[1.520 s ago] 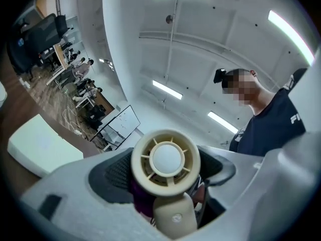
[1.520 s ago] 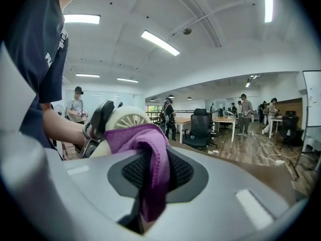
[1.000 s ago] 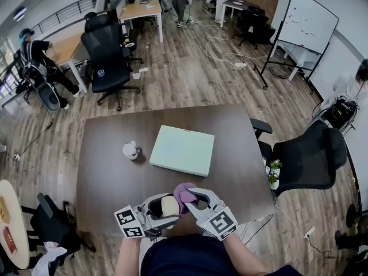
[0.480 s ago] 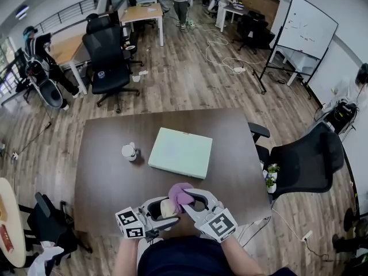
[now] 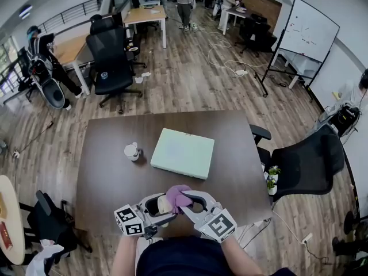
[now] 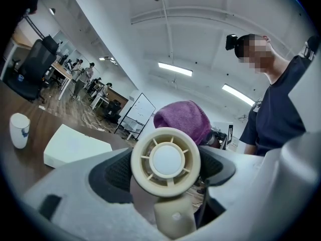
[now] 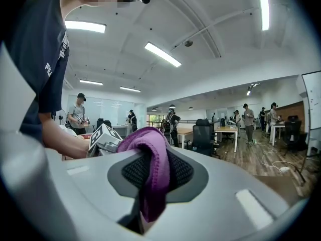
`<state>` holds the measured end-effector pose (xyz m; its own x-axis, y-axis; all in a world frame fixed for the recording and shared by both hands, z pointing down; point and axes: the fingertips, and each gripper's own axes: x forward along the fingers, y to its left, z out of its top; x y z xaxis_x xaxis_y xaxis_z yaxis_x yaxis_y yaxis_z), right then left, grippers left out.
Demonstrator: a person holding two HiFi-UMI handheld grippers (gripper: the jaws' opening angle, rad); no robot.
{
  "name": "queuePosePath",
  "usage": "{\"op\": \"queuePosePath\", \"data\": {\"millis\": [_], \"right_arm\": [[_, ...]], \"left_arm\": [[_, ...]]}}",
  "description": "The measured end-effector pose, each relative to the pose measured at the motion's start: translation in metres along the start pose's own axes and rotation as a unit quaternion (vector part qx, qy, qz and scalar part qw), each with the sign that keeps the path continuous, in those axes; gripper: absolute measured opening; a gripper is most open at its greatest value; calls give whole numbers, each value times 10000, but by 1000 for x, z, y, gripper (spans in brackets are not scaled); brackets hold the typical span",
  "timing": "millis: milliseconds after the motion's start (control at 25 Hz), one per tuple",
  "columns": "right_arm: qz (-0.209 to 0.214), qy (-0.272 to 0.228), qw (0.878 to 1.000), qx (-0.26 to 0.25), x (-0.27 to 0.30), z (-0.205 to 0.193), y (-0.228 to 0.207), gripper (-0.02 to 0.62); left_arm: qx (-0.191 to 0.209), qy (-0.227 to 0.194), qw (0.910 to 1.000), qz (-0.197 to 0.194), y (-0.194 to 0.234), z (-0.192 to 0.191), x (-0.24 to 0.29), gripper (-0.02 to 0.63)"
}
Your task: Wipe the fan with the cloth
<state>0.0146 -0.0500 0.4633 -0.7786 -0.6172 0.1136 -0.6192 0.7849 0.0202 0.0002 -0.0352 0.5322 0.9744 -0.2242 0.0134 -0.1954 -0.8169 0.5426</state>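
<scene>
Wood floor and desks fill an open office, where a dark table [image 5: 103,171] carries a cup [image 5: 131,151] and a pale green box [image 5: 183,153] just beside it. Both grippers hang over the table's near edge, close to the person's body. The left gripper [image 5: 154,209] is clamped on a small cream fan [image 6: 165,160], its 2 jaws pressing the round grille from either side, stem pointing down. The right gripper [image 5: 191,203] is closed on a purple cloth [image 7: 150,169], which bunches out between its jaws. From the left gripper view the cloth lies against the fan's far upper side.
</scene>
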Motion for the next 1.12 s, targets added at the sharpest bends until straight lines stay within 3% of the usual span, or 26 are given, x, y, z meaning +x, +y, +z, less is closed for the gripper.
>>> {"op": "queuePosePath", "data": {"millis": [400,880,1120], "right_arm": [[191,182,9995,191,3,-18,7,80],[160,631,9963,565,-7,-48,11,80],[126,618,9950,769,-13,-57,6,80]], "left_arm": [[230,264,9991,232,13,-11,-7,380],[915,953,9898,541,29,-43,-7,380],[897,993,9882,751,43,-54,-8,380]]}}
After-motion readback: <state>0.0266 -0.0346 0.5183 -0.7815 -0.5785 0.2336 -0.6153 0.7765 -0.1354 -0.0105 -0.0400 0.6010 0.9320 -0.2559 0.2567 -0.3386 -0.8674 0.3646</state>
